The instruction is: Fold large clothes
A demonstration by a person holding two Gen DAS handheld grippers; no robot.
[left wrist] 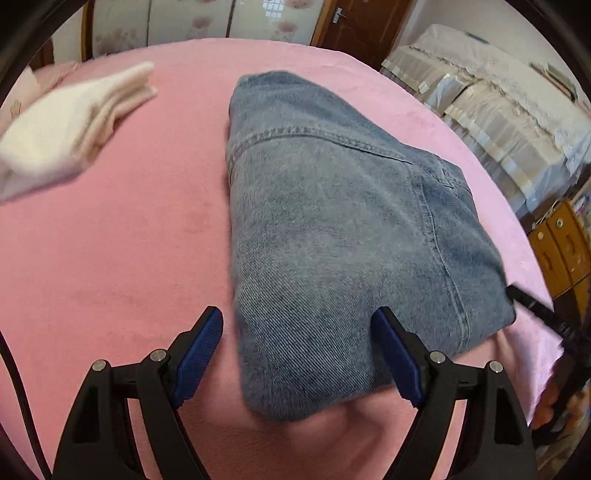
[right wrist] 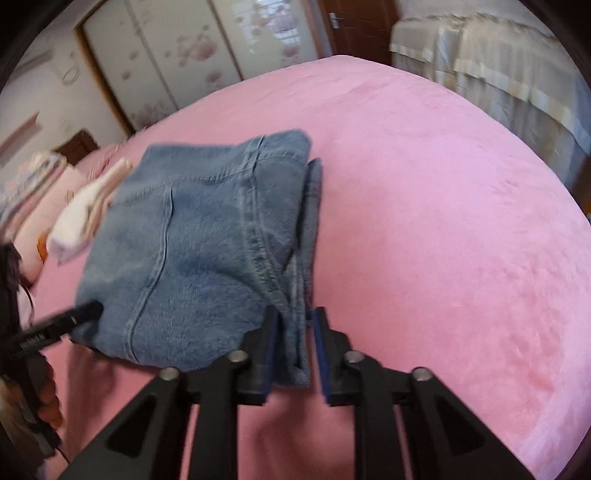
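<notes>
Blue jeans, folded into a thick packet, lie on the pink bedcover. My left gripper stands open wide, its blue pads on either side of the packet's near corner without pressing it. At the packet's other near corner the loose edge layers of the jeans run between the narrow jaws of my right gripper. The left pad lies against the denim and a thin gap shows at the right pad. The other tool's black fingertip touches the left edge of the jeans.
A folded white garment lies on the bed to the left of the jeans. Floral wardrobe doors and a brown door stand beyond the bed. Cloth-covered furniture and a wooden cabinet line the right side.
</notes>
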